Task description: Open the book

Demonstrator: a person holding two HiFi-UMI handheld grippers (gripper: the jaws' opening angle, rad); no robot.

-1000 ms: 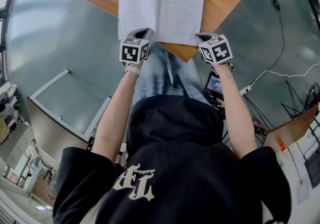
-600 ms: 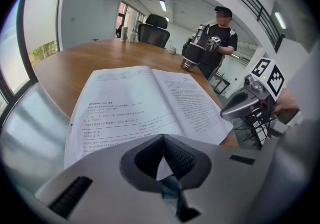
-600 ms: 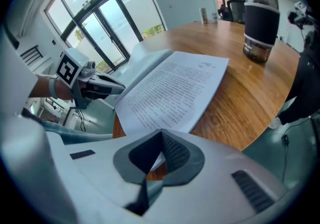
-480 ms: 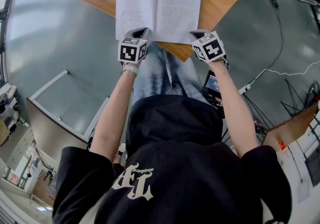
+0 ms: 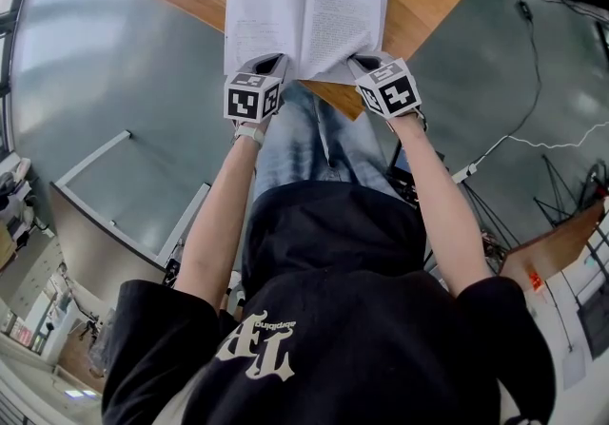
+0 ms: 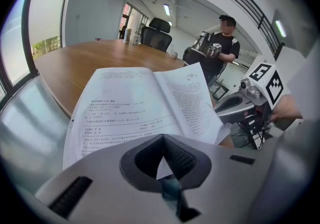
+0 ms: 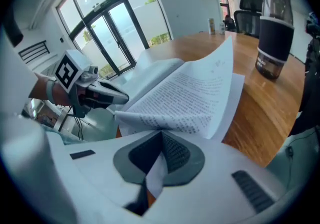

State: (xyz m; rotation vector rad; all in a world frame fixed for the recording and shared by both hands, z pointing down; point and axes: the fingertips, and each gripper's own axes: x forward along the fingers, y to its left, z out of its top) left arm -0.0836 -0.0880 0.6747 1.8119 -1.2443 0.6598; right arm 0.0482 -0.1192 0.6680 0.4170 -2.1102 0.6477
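Fingers of left gripper (image 5: 273, 61) and right gripper (image 5: 361, 62) clamp closed on book (image 5: 285, 14) pages.

Bright and evenly lit by daylight through tall windows (image 7: 112, 27), plus ceiling strips (image 6: 166, 9). Soft sheen on the floor (image 5: 105, 81); barely any shadow on the table (image 5: 428, 5). Heavily bowed at the edges, black in the corners of both gripper views, blurry close to the lens.
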